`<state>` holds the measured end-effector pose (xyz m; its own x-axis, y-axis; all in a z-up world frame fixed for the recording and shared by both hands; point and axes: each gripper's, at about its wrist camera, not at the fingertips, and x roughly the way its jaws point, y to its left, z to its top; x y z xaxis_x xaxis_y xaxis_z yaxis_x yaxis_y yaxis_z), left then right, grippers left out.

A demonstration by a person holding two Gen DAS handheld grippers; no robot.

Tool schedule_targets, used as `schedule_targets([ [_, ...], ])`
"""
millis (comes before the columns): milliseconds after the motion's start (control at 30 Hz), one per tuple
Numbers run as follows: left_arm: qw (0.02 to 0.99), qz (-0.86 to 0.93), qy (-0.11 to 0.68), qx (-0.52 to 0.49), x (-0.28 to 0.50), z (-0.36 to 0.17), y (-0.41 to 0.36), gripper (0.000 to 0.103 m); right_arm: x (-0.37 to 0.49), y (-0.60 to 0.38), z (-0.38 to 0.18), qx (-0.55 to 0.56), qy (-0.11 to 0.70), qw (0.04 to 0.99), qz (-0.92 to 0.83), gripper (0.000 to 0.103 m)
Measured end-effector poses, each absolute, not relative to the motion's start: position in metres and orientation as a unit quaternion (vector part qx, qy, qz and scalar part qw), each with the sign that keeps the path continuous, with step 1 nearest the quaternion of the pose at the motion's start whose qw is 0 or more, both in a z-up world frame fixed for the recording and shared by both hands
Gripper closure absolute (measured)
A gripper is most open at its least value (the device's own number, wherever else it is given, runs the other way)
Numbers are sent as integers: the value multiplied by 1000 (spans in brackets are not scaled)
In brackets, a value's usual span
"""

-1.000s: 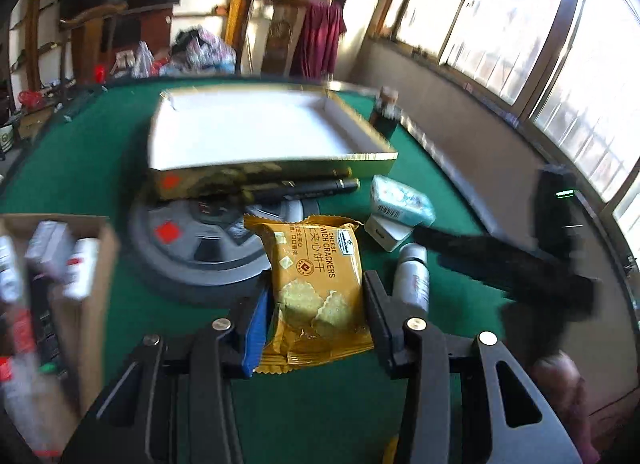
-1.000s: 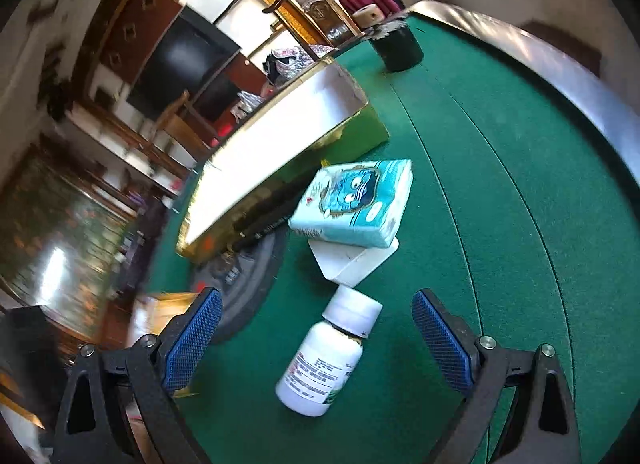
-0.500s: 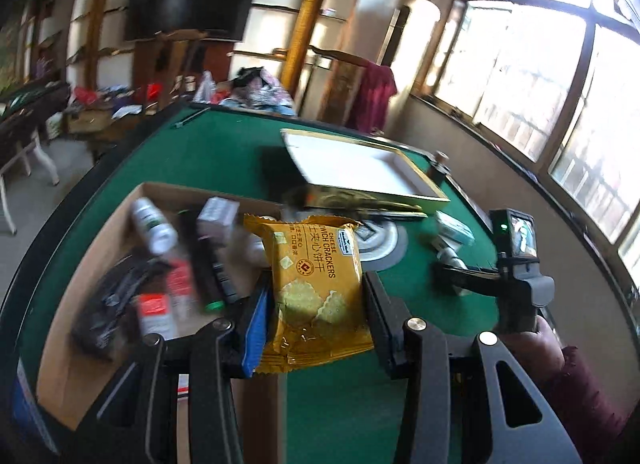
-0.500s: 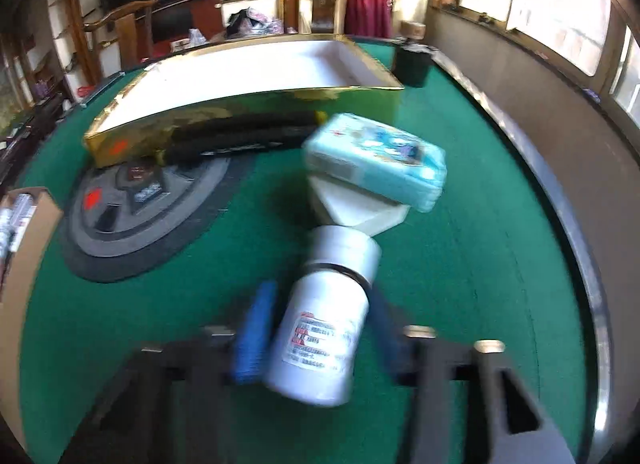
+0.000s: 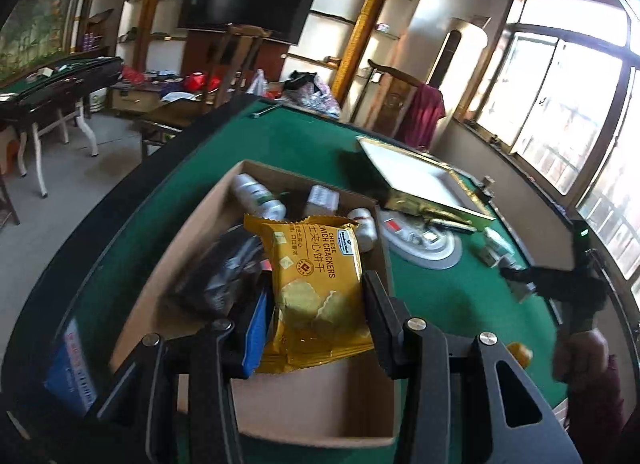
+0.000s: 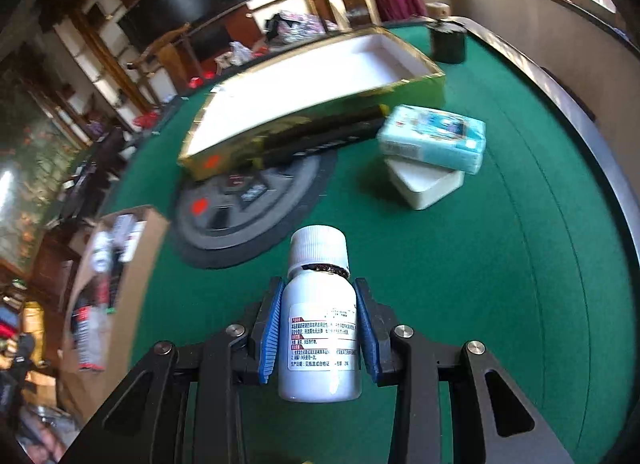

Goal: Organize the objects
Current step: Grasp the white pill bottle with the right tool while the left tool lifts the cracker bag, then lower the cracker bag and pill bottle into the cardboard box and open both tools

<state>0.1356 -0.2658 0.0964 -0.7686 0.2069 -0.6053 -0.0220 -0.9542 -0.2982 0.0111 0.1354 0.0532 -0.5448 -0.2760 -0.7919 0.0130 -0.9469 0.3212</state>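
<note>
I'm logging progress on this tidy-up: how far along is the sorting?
Done: cardboard box already holds bottles and packets. In hand: left gripper carries the cracker packet over it; right gripper grips the white bottle. Left: tissue pack and white case.

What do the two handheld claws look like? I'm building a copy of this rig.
Both the left claw and right claw have black angular linkage arms with silver rivets, slotted cutouts and blue ribbed pads. A dark red sleeve shows.
</note>
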Motion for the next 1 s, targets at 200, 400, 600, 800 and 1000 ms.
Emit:
schedule_targets([
  [200,23,926,-127,-354,150,81,-292,60,28,87,79,463,-138,153,-862,66],
  [400,10,917,-129,-377,143,64,-304,60,33,10,82,486,-127,237,-831,65],
  [600,26,907,-117,-404,129,51,-292,60,30,-74,68,516,-102,293,-799,65],
  [800,25,896,-116,-428,117,34,-289,60,24,-137,49,536,-56,303,-786,65],
  [1000,26,898,-115,-424,115,32,-290,60,19,-174,28,547,-4,287,-786,65],
])
